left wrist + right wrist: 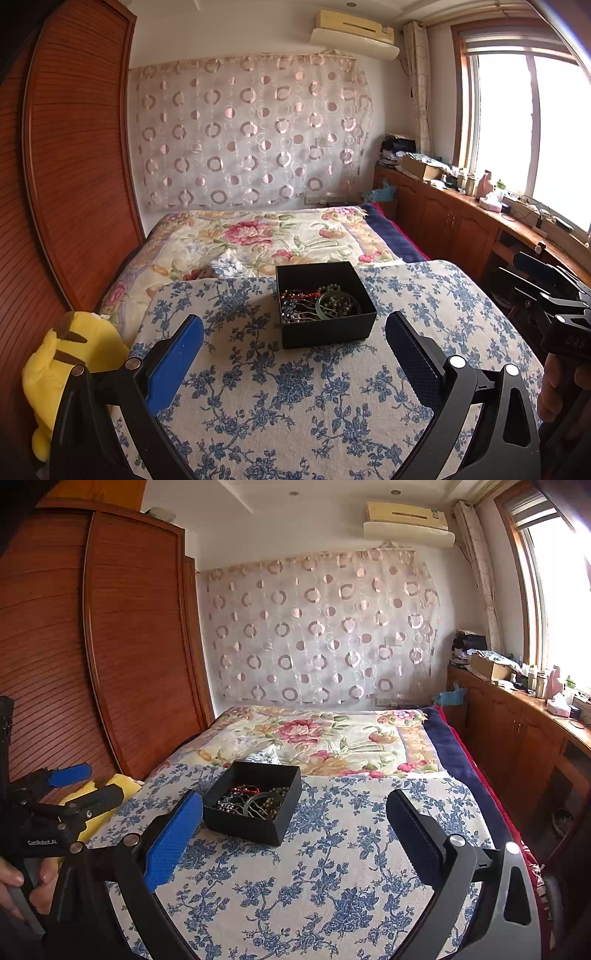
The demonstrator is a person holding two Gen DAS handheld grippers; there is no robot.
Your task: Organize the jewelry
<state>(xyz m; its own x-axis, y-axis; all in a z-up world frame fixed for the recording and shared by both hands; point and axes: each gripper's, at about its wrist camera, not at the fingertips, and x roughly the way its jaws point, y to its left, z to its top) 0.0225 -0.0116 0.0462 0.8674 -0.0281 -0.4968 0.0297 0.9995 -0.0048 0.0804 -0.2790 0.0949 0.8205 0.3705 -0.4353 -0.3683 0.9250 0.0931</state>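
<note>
Hovering over the bed, both tongs are held spread and empty.
Jewelry (pixel 319 304) is heaped in a black box (pixel 325 334) on the floral cloth (pixel 295 406), ahead of left tongs (pixel 295 325) and right tongs (pixel 295 803).

Your black box (pixel 325 325) sits open, without a lid, upright on the blue-and-white floral cover (pixel 295 406) over the bed. It is square with plain matte walls, and from the right wrist view it looks turned a little, one corner toward you. Inside it lies a tangled heap of jewelry (pixel 319 304): a red beaded strand (pixel 301 294) toward the back left, a greenish bangle (pixel 338 304) leaning on the right side, and dark and pale bead strings mixed around them. You cannot separate the individual pieces in the tangle.
</note>
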